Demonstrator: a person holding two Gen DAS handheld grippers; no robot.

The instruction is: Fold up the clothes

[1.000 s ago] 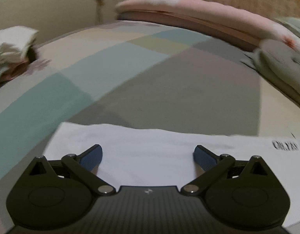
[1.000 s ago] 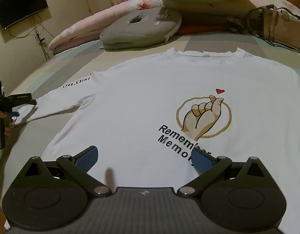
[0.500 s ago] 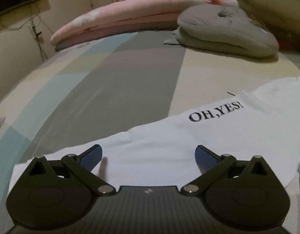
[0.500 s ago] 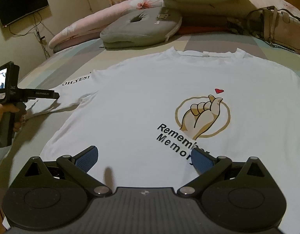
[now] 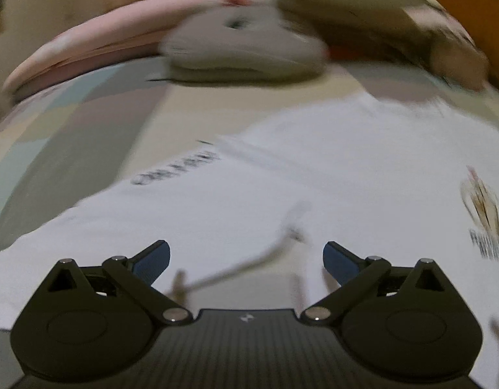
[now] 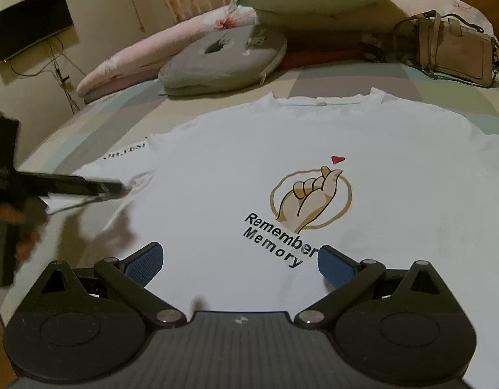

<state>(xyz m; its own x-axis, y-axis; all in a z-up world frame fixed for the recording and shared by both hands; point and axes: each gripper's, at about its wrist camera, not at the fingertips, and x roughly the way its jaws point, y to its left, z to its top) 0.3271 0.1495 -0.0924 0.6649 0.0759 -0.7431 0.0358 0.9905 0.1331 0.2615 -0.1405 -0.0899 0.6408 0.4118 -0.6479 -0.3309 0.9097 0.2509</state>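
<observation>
Patchwork bedding carried the white shirt, spread flat with its print facing up. Only the right wrist view showed the handbag, the wall screen and the left gripper reaching over the sleeve; the left view was blurred. Both the left gripper and the right gripper stood wide apart, holding nothing. Since half a second earlier, the left one had swung from the sleeve toward the shirt's body.
</observation>
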